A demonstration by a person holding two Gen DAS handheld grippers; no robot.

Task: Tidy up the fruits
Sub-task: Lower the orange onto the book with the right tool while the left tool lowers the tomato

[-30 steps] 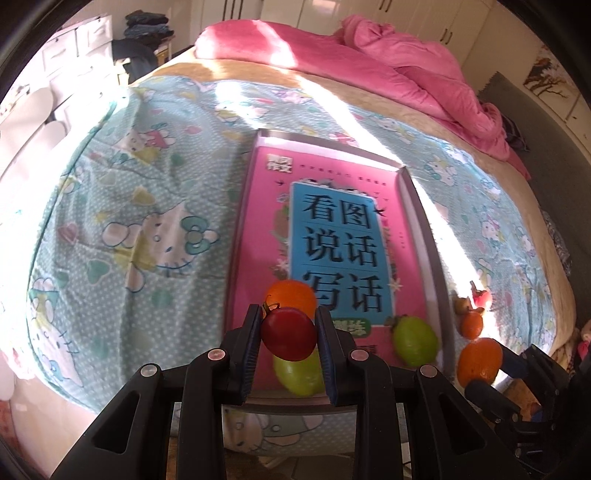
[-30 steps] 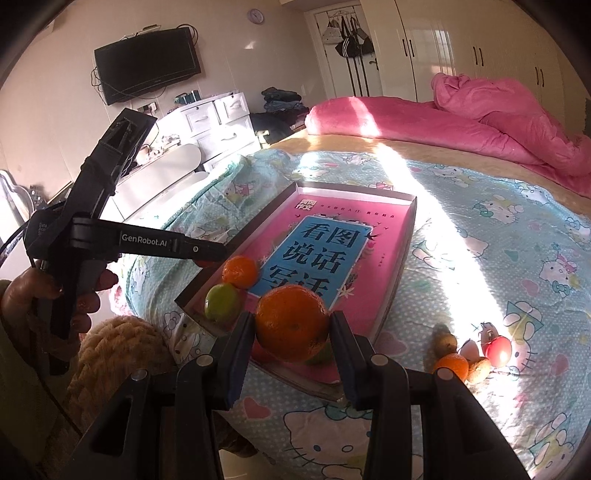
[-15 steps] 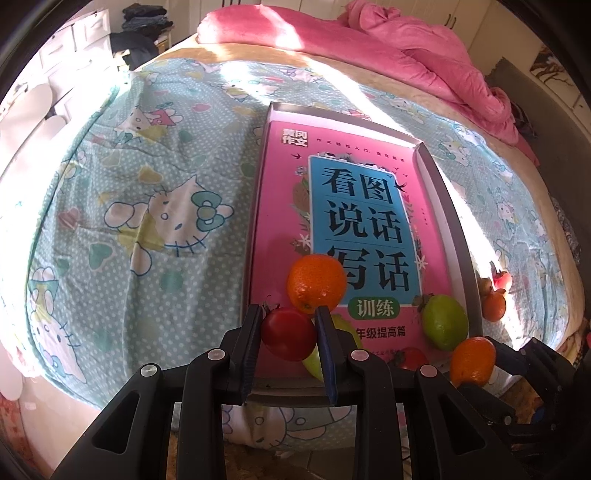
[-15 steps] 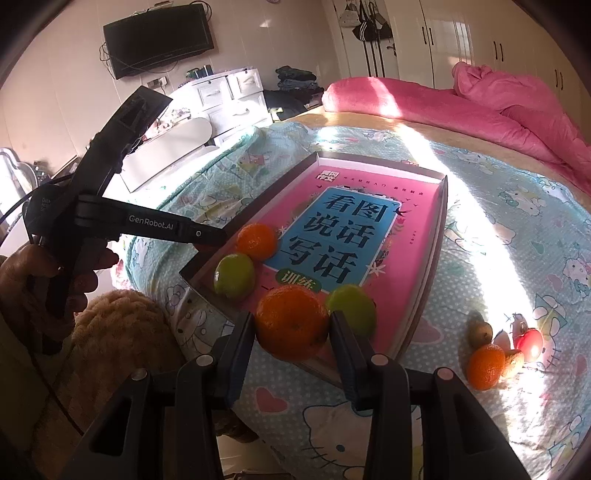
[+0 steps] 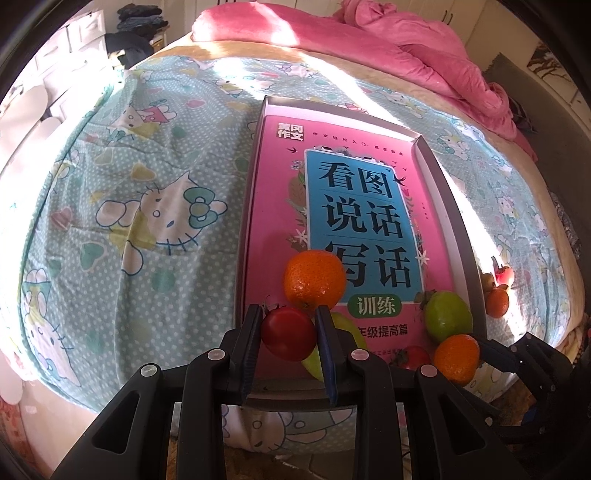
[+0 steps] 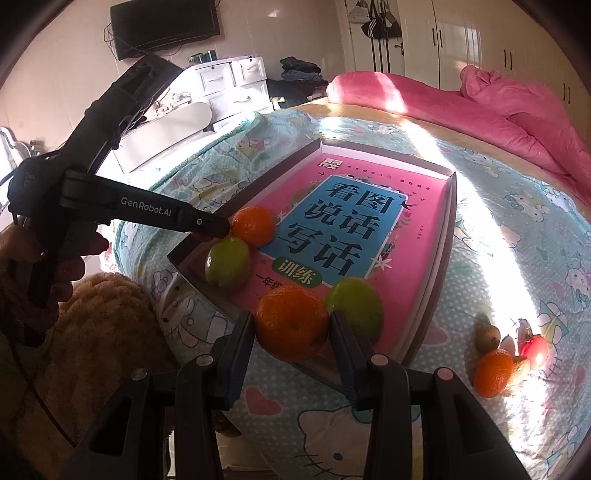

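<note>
The left gripper [image 5: 289, 334] squeezes a round red tomato [image 5: 288, 333] over the near edge of the shallow box [image 5: 450, 206]. Past it sit an orange [image 5: 314, 278] and a green fruit [image 5: 447, 316]. The right gripper [image 6: 291, 323] squeezes a bumpy orange mandarin [image 6: 291, 323] there too. More small fruits [image 6: 506, 350] lie on the soft bedsheet [image 5: 110, 206].

Cartoon-cat bedsheet [image 5: 147, 192] is covering the bed, sunlight falling across it in a bright band. Pink duvet [image 5: 388, 48] is lying bunched along the far end. Television [image 6: 166, 22] is hanging on the wall above white drawers [image 6: 236, 85]. Folded dark clothes [image 6: 299, 70] are sitting beside the drawers. White wardrobe [image 6: 461, 40] is standing behind the bed.
</note>
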